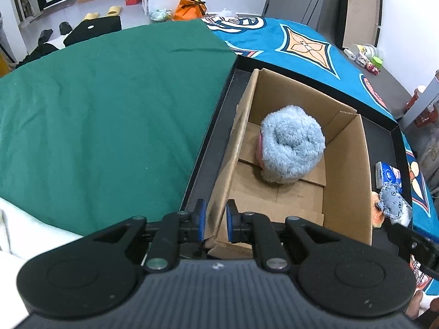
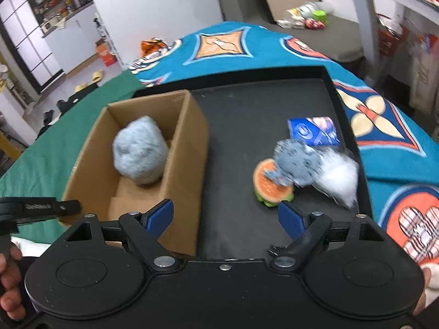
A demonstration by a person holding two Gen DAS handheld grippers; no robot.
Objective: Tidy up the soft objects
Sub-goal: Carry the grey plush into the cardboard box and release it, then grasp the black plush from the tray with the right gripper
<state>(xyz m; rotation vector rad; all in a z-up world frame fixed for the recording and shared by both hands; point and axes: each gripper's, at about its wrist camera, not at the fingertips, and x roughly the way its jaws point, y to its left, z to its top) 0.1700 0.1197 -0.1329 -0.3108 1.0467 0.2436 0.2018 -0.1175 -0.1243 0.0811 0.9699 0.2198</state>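
Bedding covered the work surface: a plain green sheet (image 1: pixel 104 104) on one side and a blue patterned blanket (image 2: pixel 236 46) on the other, with a shallow black tray (image 2: pixel 260 109) lying across both.

Left gripper (image 1: pixel 215 220): jaws drawn nearly together and clamped on the near wall of the cardboard box (image 1: pixel 345 170), one blue pad on the outside of that wall and one on the inside. The wall was creased and darkened at the point of grip. The box stood at the left end of the tray, flaps open. Inside it, toward the far end, sat a rolled pale blue fluffy towel (image 1: pixel 292 145), with a pink edge showing on its left side; the cardboard floor nearer the gripper was bare.

Right gripper (image 2: pixel 226 220): jaws spread wide, nothing between the pads, poised above the bare black tray floor just to the right of the box. Beyond it, at the right end of the tray, lay a cluster of soft items (blurred in the right wrist view): a round watermelon-patterned plush (image 2: pixel 270 185), a grey knitted piece (image 2: pixel 297 163) resting partly on it, and a white fluffy item (image 2: pixel 338 176) touching the grey one on its right. A blue packet (image 2: pixel 314 131) lay just behind the cluster.

Fingers of the person's hands were visible at the lower edges of both views. Slippers, a carton and an orange bag lay on the floor beyond the bed.
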